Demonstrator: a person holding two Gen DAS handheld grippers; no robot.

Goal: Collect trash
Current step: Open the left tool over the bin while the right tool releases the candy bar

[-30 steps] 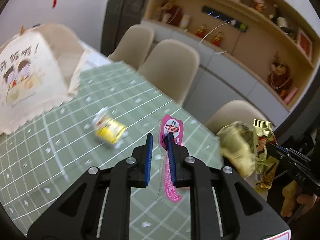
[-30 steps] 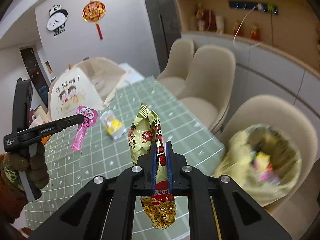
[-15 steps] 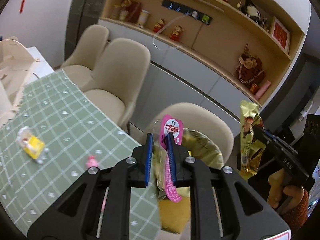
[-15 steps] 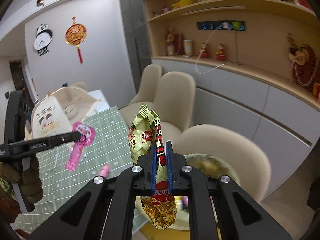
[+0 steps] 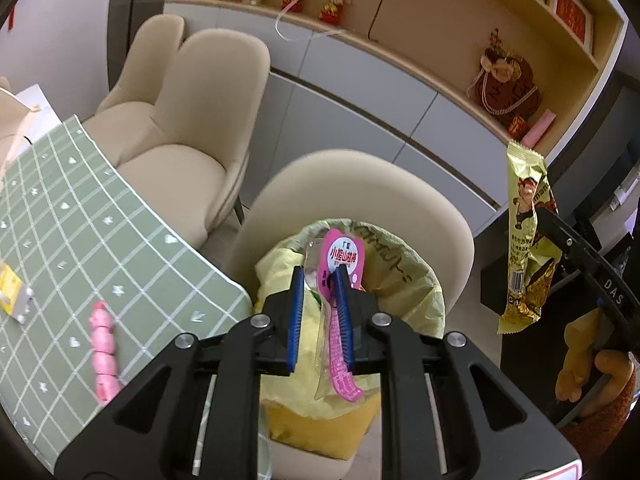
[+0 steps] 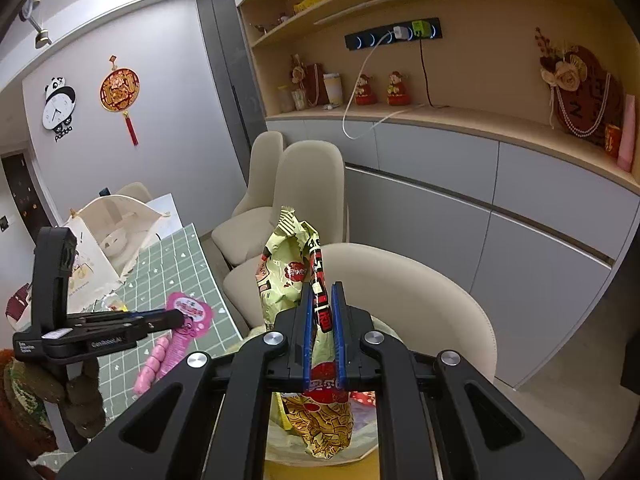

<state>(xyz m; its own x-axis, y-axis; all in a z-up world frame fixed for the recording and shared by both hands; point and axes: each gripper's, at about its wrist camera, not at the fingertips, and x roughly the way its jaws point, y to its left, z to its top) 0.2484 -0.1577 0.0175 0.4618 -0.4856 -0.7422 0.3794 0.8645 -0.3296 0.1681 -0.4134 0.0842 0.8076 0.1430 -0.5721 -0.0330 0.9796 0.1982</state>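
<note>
My left gripper [image 5: 318,280] has its jaws parted, and a pink candy wrapper [image 5: 340,280] clings to the right finger's pad, directly above the trash bin [image 5: 400,280] lined with a yellow bag on a beige chair. The left gripper also shows in the right wrist view [image 6: 176,318] with the wrapper [image 6: 190,312]. My right gripper [image 6: 320,300] is shut on a green-gold snack bag [image 6: 292,268] held above the bin. The snack bag shows in the left wrist view [image 5: 526,240], right of the bin.
The green checked table [image 5: 80,220] lies left of the bin, with a pink strip of candy [image 5: 104,356] and a yellow packet [image 5: 10,292] on it. Beige chairs [image 5: 192,120] line the table's far side. A cabinet with shelves [image 5: 400,80] stands behind.
Both grippers have swung from the table over to the bin on the chair. The left gripper's jaws have opened wider around the pink wrapper. The right still holds the snack bag.
</note>
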